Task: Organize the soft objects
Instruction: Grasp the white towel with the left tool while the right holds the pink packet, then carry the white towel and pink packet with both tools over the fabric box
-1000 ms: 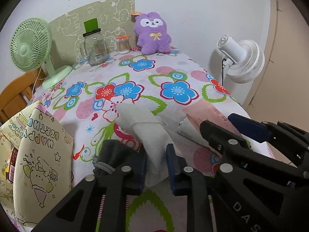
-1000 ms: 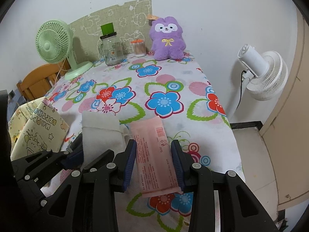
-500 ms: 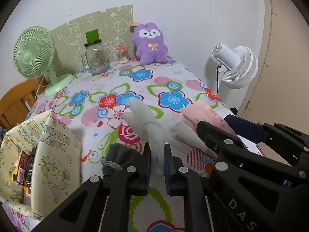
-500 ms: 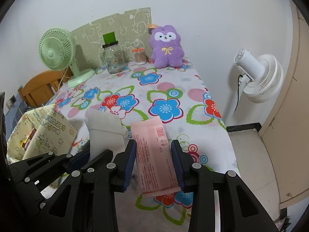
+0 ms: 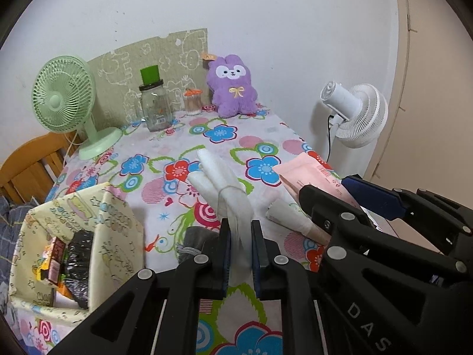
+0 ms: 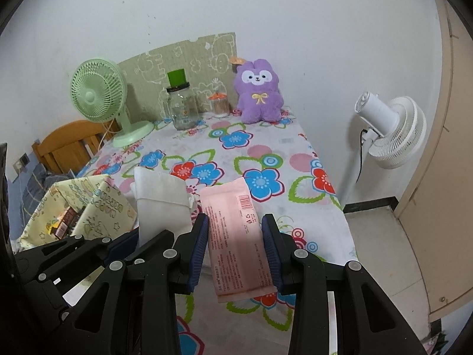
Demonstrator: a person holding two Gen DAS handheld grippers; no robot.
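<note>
1. Your left hand-held gripper (image 5: 240, 247) pinches the white cloth (image 5: 227, 189), lifted above the flowery bench (image 5: 224, 136).
2. Your right hand-held gripper (image 6: 235, 244) squeezes the pink pack (image 6: 236, 230) beside it.

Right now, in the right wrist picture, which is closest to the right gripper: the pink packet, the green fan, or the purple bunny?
1. Pink packet: between the right gripper's fingers.
2. Green fan: far left.
3. Purple bunny: at the back wall, slightly farther.

"DAS" on right claw (image 5: 328, 195) arm
</note>
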